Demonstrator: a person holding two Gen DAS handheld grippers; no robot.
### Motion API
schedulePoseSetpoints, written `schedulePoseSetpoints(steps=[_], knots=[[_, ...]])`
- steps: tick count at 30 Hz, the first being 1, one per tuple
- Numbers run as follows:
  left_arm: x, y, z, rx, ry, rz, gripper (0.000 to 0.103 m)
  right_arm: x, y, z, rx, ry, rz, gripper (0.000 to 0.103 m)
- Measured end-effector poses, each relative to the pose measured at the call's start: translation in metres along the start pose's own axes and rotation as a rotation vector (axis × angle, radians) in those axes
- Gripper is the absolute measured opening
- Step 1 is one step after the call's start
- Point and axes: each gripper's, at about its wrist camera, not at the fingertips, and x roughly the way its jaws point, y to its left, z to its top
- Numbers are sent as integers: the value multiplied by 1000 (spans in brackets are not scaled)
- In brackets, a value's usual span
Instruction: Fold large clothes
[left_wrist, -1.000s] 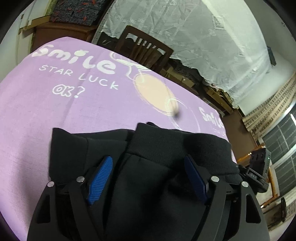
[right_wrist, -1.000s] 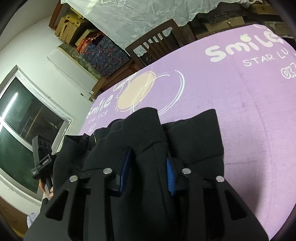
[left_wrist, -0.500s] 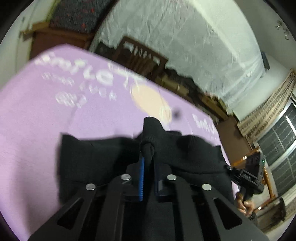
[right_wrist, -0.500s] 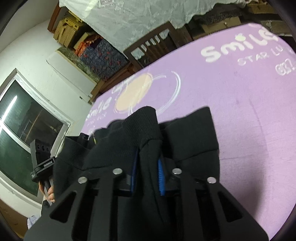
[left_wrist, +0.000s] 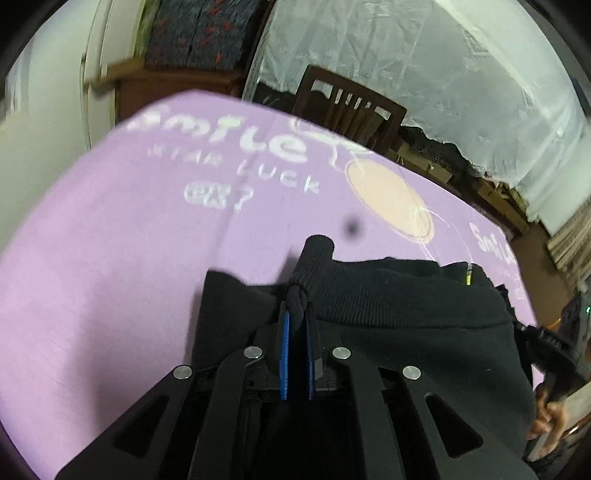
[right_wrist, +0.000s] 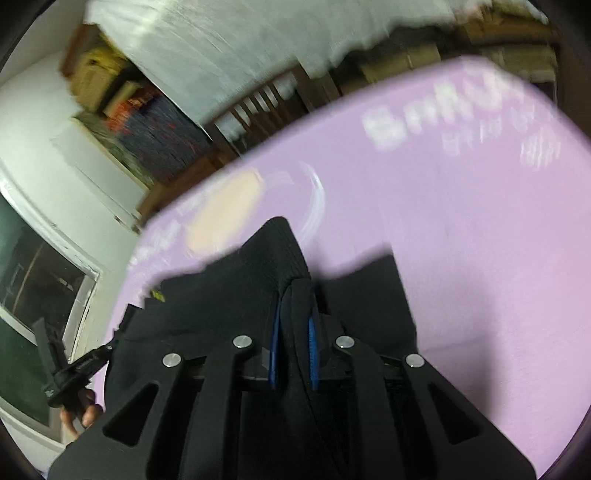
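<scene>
A black garment (left_wrist: 406, 317) with a ribbed hem lies on a purple cloth-covered table (left_wrist: 110, 258). My left gripper (left_wrist: 297, 314) is shut on a pinch of the ribbed hem and lifts it a little off the cloth. In the right wrist view the same black garment (right_wrist: 236, 295) shows, and my right gripper (right_wrist: 294, 314) is shut on another fold of its ribbed edge, which stands up in a peak. Each view shows the other gripper at its edge, held by a hand.
The purple cloth (right_wrist: 480, 240) carries white "Smile" lettering and a peach circle (left_wrist: 388, 199). A dark wooden chair (left_wrist: 347, 107) stands behind the table. White lace drapes (left_wrist: 443, 74) over furniture behind. A window (right_wrist: 22, 295) is at the left.
Both grippers were open around the hem a second ago and have closed on it. Both now lift the pinched fabric, and the views are blurred by motion.
</scene>
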Motion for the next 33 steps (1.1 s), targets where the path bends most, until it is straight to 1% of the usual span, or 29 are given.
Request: schedulePoseSetpoints(steps=[2, 3, 5, 7, 8, 9, 10, 11, 12, 13, 14, 16, 18, 21, 23, 24, 25, 26, 27, 28, 31, 33], knots=[[4, -9, -3, 48, -3, 54, 9, 1, 6, 0, -42, -4, -33, 13], [3, -11, -3, 66, -14, 78, 12, 1, 7, -1, -50, -9, -42, 14], [2, -11, -4, 68, -20, 80, 13, 2, 9, -3, -60, -10, -43, 17], [-5, -7, -4, 50, -33, 61, 18, -1, 2, -2, -31, -17, -2, 24], [-12, -6, -5, 42, -49, 59, 25, -5, 1, -1, -20, -25, 10, 26], [-22, -8, -4, 41, -85, 77, 32, -9, -2, -1, -8, -37, 19, 29], [-30, -12, -3, 48, -116, 86, 34, -15, -4, -1, 2, -63, 21, 31], [-41, -18, -2, 60, -151, 77, 34, -22, -6, 0, 3, -82, 18, 33], [-49, -23, -2, 69, -167, 56, 35, -29, -5, 3, -3, -106, 12, 36], [-56, -31, -2, 80, -184, 30, 35, -39, 0, 2, -24, -140, 19, 36], [-60, -38, -3, 93, -194, 13, 38, -44, 4, 2, -40, -155, 28, 35], [-66, -64, -11, 160, -209, -18, 45, -52, 22, 0, -94, -180, 68, 35], [-64, -91, -24, 244, -214, -21, 59, -53, 43, -6, -162, -166, 107, 35], [-52, -119, -44, 354, -195, -7, 61, -42, 80, -24, -292, -104, 140, 35], [-37, -123, -53, 385, -167, 18, 61, -28, 96, -35, -356, -49, 134, 35], [-23, -119, -56, 379, -125, 25, 61, -21, 99, -39, -371, -29, 118, 35], [-10, -115, -58, 367, -78, 27, 63, -12, 98, -44, -374, -1, 94, 35], [-1, -112, -58, 363, -48, 30, 69, -3, 92, -45, -364, 23, 72, 32], [4, -109, -59, 362, -34, 44, 74, 3, 89, -46, -354, 40, 64, 26], [4, -107, -58, 356, -34, 42, 74, 10, 84, -44, -338, 70, 65, 23], [8, -103, -57, 348, -27, 53, 79, 13, 75, -39, -308, 97, 100, 22], [11, -100, -56, 335, -18, 53, 82, 16, 75, -40, -321, 92, 97, 22]])
